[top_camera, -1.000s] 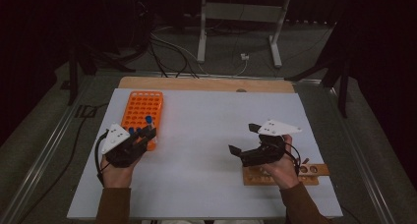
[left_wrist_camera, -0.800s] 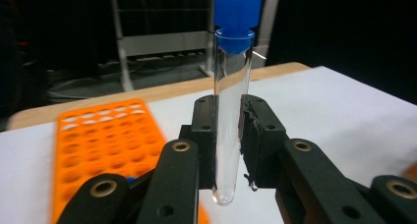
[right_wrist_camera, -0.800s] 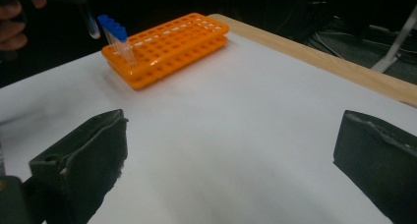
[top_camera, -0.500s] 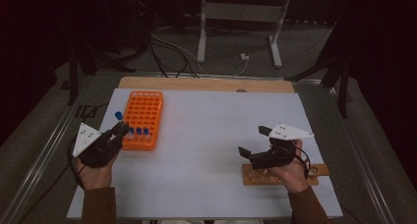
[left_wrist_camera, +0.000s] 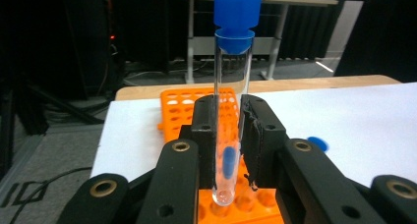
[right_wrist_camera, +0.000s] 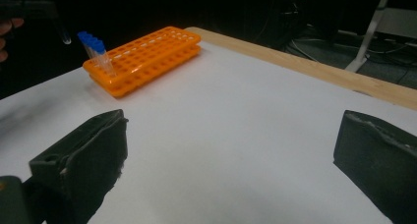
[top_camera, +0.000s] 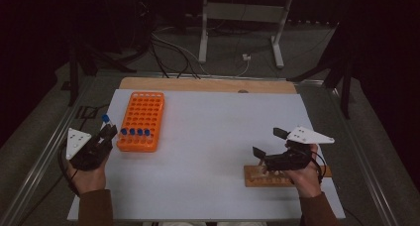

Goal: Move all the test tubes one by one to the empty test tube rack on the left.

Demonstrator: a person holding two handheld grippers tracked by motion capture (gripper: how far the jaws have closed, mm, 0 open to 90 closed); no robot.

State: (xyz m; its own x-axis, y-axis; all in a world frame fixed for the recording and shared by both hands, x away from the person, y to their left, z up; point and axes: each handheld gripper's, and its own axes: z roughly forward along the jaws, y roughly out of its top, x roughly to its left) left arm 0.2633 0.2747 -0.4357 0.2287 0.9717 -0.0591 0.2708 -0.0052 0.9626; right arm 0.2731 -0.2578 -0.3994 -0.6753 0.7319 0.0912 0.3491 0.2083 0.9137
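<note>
Clear test tube (left_wrist_camera: pixel 228 111) with blue cap (left_wrist_camera: pixel 237 10), held upright and clamped between the 2 black jaws of the left gripper (left_wrist_camera: pixel 227 135), bottom of the tube hanging just above the near edge of the orange rack (top_camera: pixel 142 119), cap well above the jaw tips. Seen from the high view at the left of the rack, just beside its near left corner, blue cap (top_camera: pixel 105 118) pointing up and away from the hand (top_camera: pixel 89 174), gripper (top_camera: pixel 106 134) close to the rack without touching it. In the rack, 4 blue-capped tubes (top_camera: pixel 135 132) standing in the front row nearest the person, the other holes open. White sheet (top_camera: pixel 213 137) under the rack, covering the table, with a wooden strip (top_camera: pixel 208 84) along the far edge beyond the rack. Well to the right of the rack, right gripper (top_camera: pixel 267 146) with jaws set wide apart, nothing between them, hovering over the left end of a wooden block (top_camera: pixel 257 179) near the front edge of the sheet. From the right gripper view, rack (right_wrist_camera: pixel 147 57) far off to the left across bare white sheet.
</note>
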